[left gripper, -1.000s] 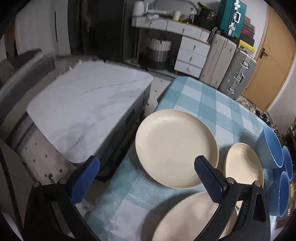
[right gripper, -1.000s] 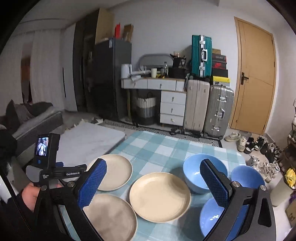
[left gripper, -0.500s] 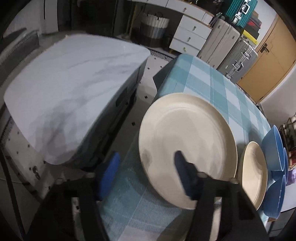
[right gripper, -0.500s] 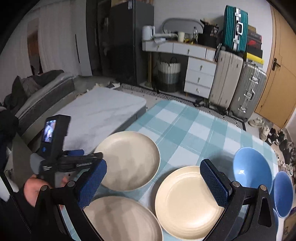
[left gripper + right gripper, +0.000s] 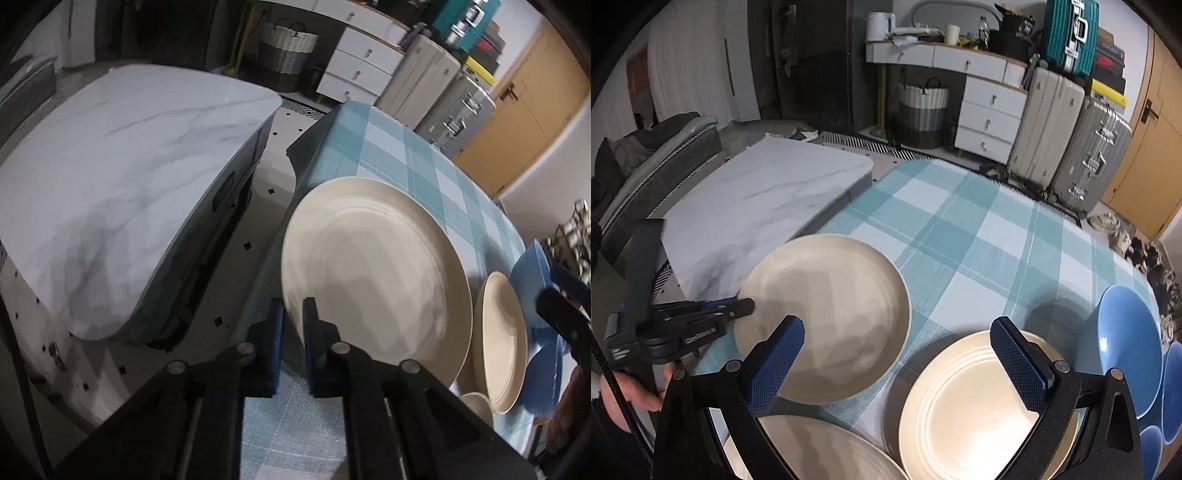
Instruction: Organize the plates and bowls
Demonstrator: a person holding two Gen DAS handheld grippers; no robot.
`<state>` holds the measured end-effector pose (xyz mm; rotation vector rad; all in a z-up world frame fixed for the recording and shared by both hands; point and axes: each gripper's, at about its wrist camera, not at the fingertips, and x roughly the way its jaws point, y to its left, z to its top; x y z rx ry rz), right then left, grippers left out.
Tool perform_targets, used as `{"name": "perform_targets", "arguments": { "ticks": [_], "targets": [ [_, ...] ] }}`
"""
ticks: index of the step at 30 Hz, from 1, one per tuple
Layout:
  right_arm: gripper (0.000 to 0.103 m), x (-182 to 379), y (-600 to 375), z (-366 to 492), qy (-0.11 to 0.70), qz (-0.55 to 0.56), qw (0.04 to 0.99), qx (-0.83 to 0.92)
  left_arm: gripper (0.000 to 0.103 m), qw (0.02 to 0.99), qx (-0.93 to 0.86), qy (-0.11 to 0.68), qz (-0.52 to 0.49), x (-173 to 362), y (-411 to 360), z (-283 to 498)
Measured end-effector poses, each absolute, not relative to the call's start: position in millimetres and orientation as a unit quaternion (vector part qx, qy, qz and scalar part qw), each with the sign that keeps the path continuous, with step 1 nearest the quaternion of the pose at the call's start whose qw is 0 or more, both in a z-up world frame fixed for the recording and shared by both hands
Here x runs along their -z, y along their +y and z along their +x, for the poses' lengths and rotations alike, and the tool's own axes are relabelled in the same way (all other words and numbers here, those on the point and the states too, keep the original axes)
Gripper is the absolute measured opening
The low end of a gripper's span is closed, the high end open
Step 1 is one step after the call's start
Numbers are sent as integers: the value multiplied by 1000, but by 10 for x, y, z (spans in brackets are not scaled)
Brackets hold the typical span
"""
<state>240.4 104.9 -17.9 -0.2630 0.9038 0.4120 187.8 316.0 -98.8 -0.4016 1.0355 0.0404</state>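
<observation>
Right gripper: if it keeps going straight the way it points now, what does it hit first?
Most likely the ridged cream plate lying under the open right gripper; depth is hard to judge, so it may land on the checked tablecloth just past the rim.

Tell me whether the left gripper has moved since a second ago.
Yes. The left gripper has dropped toward the table edge and closed on the near rim of the big cream plate, which lay well ahead of its open jaws before.

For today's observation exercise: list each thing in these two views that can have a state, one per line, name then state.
Left tool: shut on the far plate's rim.
Right tool: open, holding nothing.
Far plate: empty, gripped at its left edge.
Ridged plate: empty, flat on the cloth.
Near plate: empty, partly hidden.
Blue bowls: upright, empty.
</observation>
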Motion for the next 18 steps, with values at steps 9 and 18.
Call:
{"name": "perform_targets", "arguments": {
  "ticks": [9, 18],
  "targets": [
    [103, 347, 1022, 2590, 476, -100, 853, -188, 7, 848, -19, 505, -161, 984, 3124, 1925],
    [68, 441, 1084, 2880, 514, -108, 833, -177, 7, 848, -31, 507, -152, 988, 3097, 1933]
  ]
}}
